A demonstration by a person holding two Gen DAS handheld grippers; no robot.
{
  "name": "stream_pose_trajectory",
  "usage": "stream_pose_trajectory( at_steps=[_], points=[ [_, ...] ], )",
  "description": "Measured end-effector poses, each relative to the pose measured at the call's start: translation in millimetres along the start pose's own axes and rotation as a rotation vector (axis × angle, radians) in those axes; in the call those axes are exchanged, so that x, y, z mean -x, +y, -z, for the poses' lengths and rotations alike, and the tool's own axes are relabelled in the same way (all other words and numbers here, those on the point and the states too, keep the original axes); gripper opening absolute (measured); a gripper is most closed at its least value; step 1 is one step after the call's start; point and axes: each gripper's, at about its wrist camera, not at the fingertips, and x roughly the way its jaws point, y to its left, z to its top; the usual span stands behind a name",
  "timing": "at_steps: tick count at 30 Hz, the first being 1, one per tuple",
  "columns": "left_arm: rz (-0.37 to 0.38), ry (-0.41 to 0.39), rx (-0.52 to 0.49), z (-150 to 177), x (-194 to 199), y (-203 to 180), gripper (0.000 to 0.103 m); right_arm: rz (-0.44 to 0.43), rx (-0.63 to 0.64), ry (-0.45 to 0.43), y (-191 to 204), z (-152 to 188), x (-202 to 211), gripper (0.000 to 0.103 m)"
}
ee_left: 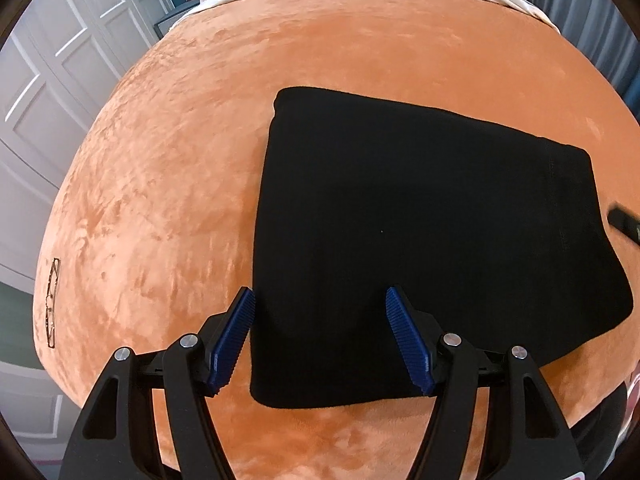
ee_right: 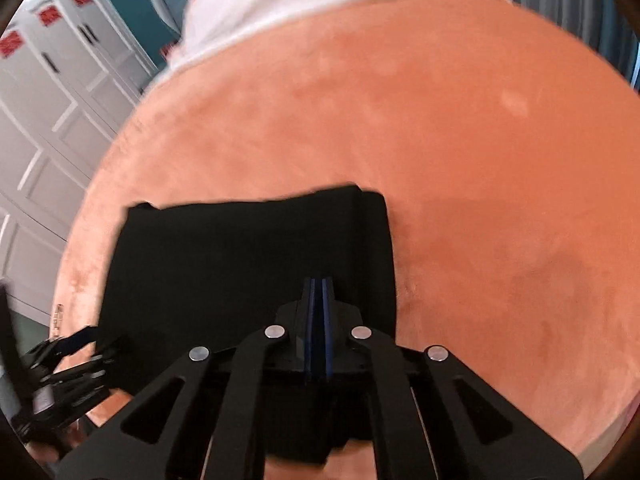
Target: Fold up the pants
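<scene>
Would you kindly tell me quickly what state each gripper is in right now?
Left gripper: open, holding nothing, poised over the folded black fabric pants.
Right gripper: shut, nothing visible between its blue pads.
</scene>
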Motion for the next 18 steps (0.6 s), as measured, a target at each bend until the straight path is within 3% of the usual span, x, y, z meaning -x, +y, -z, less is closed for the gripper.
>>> stream_pose_trajectory(
  at_steps=[3,6,9,12,14,18],
  points=[
    [0.001,0.004,0.008,1,-1,-1,0.066,0.060,0.054,0.074,0,19,-22,0.002],
    [-0.009,-0.002,-0.004,3,1,-2,0.067,0.040,-0.012,0.059,-11,24,-8,0.003],
    [-0.009,-0.002,-0.003,6,1,-2,0.068,0.010,0.009,0.022,-1,25,16,0.006],
    [-0.016,-0.005,-0.012,10,2,-3,0.070,0.076,0.077,0.086,-4,37,-2,0.005],
    [-0.012,0.001,-0.018,13,2,-2,0.072,0.070,0.059,0.089,-5,39,-9,0.005],
    [-0.015,0.012,-0.018,21,0,6,0.075,0.026,-0.027,0.053,-12,38,16,0.009]
  ],
)
